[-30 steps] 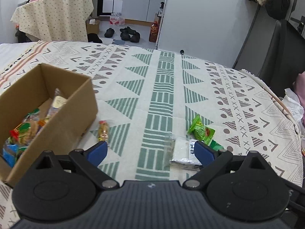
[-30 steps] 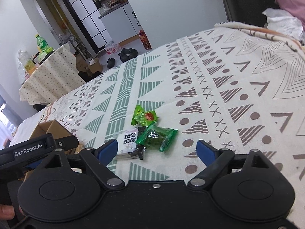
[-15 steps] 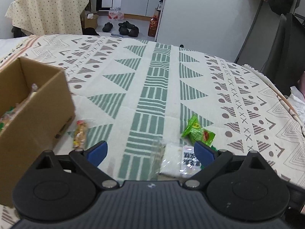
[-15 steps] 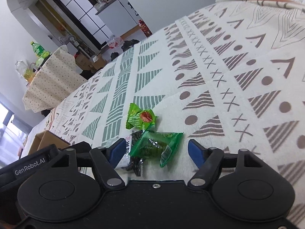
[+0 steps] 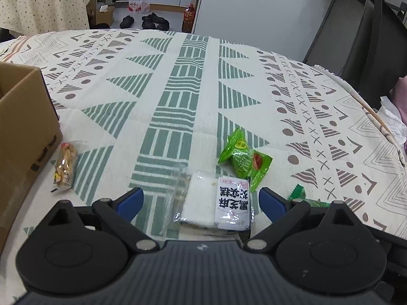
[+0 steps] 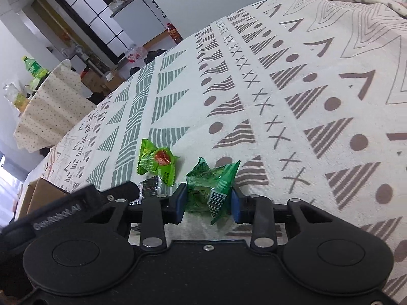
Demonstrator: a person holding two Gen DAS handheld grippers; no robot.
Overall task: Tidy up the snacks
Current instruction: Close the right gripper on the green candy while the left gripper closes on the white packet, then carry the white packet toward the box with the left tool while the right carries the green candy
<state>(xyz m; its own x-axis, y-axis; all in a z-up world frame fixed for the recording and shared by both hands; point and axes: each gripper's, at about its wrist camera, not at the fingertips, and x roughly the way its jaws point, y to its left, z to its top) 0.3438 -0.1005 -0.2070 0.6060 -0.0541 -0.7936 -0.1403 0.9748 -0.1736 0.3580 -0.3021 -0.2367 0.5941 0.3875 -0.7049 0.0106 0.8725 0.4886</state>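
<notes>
In the right wrist view my right gripper (image 6: 208,198) is closing, and its blue pads press both sides of a dark green snack packet (image 6: 206,185) on the patterned tablecloth (image 6: 305,89). A light green candy with a red spot (image 6: 156,161) lies just left of it. In the left wrist view my left gripper (image 5: 201,200) stands open low over the cloth, with a white packet with black print (image 5: 218,203) lying between its fingers, untouched. The light green candy (image 5: 243,158) sits just beyond. A brown snack in clear wrap (image 5: 64,167) lies beside the cardboard box (image 5: 23,127).
The box stands at the left edge of the table, its inside hidden from here. A dark chair (image 5: 368,50) and crumpled white paper (image 5: 391,119) are at the right. Another table with a dotted cloth (image 5: 45,2) stands beyond, with shoes on the floor.
Both grippers came down and closer to the snacks. The right jaws went from wide open to pressing on the dark green packet. The left gripper now straddles the white packet.
</notes>
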